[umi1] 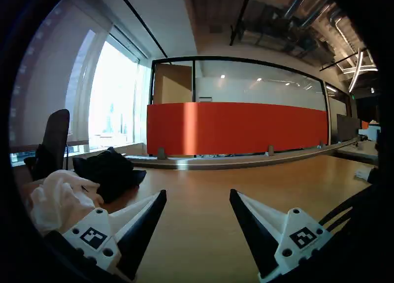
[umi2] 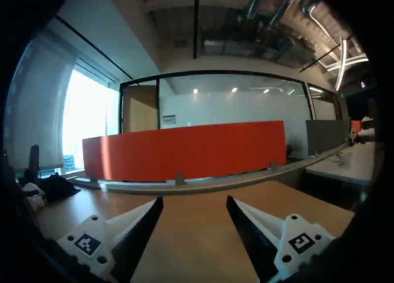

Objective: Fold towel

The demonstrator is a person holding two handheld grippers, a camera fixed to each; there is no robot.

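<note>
Left hand-held gripper gaping, crumpled white towel on wooden desk

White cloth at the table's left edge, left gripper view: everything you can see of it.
The white cloth is a soft, crumpled heap, not folded, with rounded bunches and shadowed creases; it looks like thick fabric. It lies on the wooden table at the far left, seemingly touching a black cloth bunched behind it. Its lower edge is hidden behind the left gripper, which is open and holds nothing. In the right gripper view it is a small pale lump.
</note>
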